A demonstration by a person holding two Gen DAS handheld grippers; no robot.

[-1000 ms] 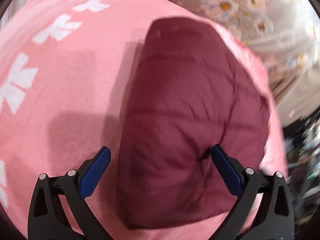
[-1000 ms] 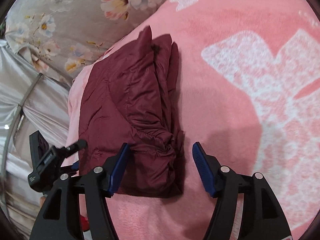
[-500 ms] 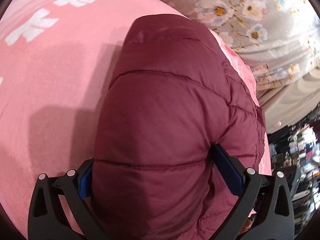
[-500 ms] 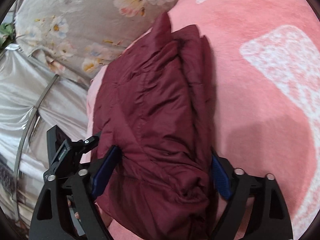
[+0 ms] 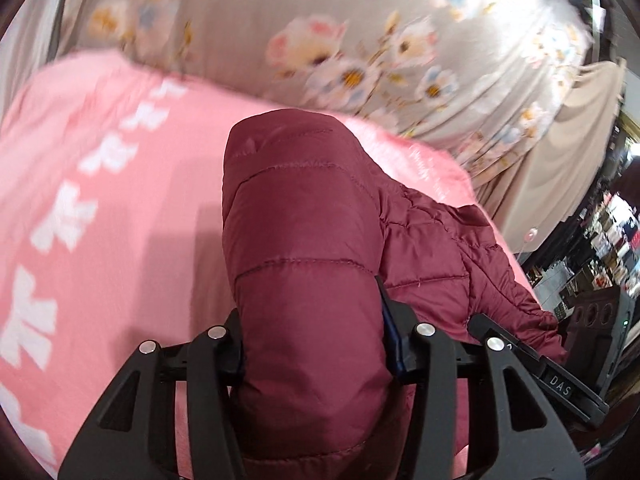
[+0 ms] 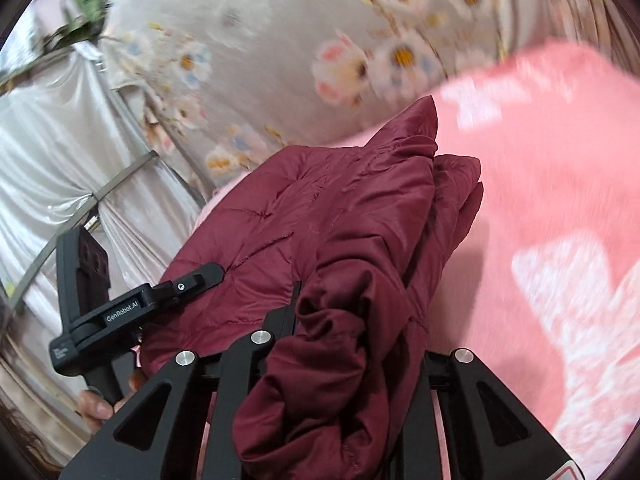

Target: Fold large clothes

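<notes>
Around us hang a grey floral curtain (image 5: 360,40) and a pale silver drape (image 6: 52,168), and below them a pink blanket (image 5: 100,200) with white bow shapes covers the bed that carries our work. On it, ahead of both tools, lies the folded maroon puffer jacket (image 5: 304,216), a thick bundle whose far end rests on the blanket close to the blanket's far edge beside the curtain. We hold it from the two near corners, we judge so that the stacked layers stay together as one packet. The left hand-held gripper (image 5: 312,344) has just been closing and now clamps a quilted roll between its blue pads; the right hand-held gripper (image 6: 356,340) has likewise been closing and pinches a gathered sleeve or hem. To the left of the left tool and right of the right tool the blanket lies bare, giving open room; beyond the jacket, the blanket's edge leaves little margin. Cluttered shelves (image 5: 612,240) sit off to the left tool's right.
</notes>
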